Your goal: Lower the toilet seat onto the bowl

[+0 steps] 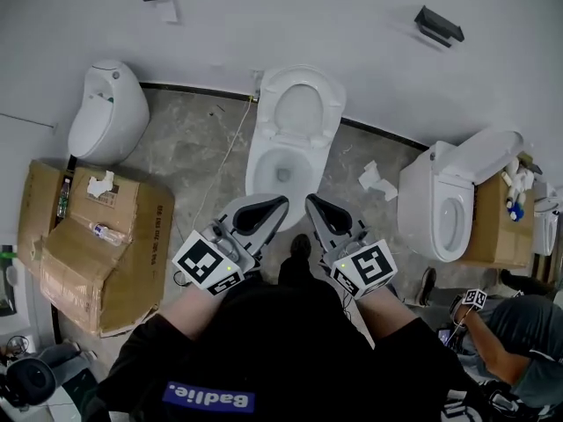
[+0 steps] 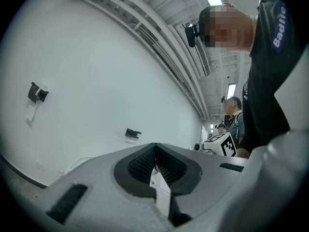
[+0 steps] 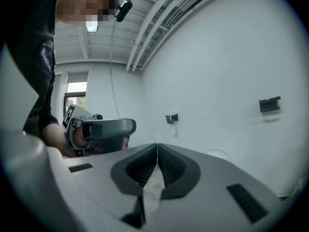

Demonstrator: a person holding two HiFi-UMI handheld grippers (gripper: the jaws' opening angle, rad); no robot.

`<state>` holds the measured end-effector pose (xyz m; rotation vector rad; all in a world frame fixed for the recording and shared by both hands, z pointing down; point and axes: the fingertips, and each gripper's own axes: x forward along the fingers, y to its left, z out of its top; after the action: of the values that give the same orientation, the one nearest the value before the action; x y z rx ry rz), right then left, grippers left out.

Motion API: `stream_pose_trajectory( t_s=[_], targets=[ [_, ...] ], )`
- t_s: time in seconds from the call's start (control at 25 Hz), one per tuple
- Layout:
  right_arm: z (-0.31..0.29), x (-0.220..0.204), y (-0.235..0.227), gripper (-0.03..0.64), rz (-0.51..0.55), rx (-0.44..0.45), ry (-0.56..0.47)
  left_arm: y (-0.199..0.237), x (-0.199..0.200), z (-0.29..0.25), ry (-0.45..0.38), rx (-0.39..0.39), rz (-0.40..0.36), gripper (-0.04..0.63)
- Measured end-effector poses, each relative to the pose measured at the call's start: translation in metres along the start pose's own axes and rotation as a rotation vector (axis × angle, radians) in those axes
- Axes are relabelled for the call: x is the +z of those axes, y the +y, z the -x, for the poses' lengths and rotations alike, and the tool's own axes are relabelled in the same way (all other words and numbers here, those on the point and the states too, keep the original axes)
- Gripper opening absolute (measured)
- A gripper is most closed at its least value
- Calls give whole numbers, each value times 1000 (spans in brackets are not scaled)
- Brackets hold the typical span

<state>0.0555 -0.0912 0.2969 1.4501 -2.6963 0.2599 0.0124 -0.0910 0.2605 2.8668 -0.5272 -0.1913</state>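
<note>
A white toilet (image 1: pixel 280 170) stands against the wall straight ahead in the head view. Its seat (image 1: pixel 299 108) is raised and leans back against the wall above the open bowl. Both grippers hover side by side just in front of the bowl, pointing toward it and touching nothing. The left gripper (image 1: pixel 281 203) is shut, its dark pads meeting at the tip (image 2: pixel 154 146) with nothing between them. The right gripper (image 1: pixel 310 200) is likewise shut and empty (image 3: pixel 157 146). In both gripper views the jaws point up at the white wall, so the toilet is hidden there.
A wall urinal (image 1: pixel 106 112) hangs at the left above flattened cardboard boxes (image 1: pixel 97 244). A second toilet (image 1: pixel 444 202) stands at the right beside another box. Crumpled tissue (image 1: pixel 376 179) and a thin cable (image 1: pixel 230 148) lie on the floor. A person (image 1: pixel 519 332) crouches at the lower right.
</note>
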Motion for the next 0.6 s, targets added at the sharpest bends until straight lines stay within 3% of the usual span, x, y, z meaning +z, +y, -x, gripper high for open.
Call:
stream_pose_trajectory(
  t_s=[0.28,0.6],
  targets=[
    [-28,4,-47,28,5,59,9,39,-6,-47,10,57,17,15],
    [-57,-12,-123,29,-28,45,68,73,-10,-90,21,108,18,15]
  ],
)
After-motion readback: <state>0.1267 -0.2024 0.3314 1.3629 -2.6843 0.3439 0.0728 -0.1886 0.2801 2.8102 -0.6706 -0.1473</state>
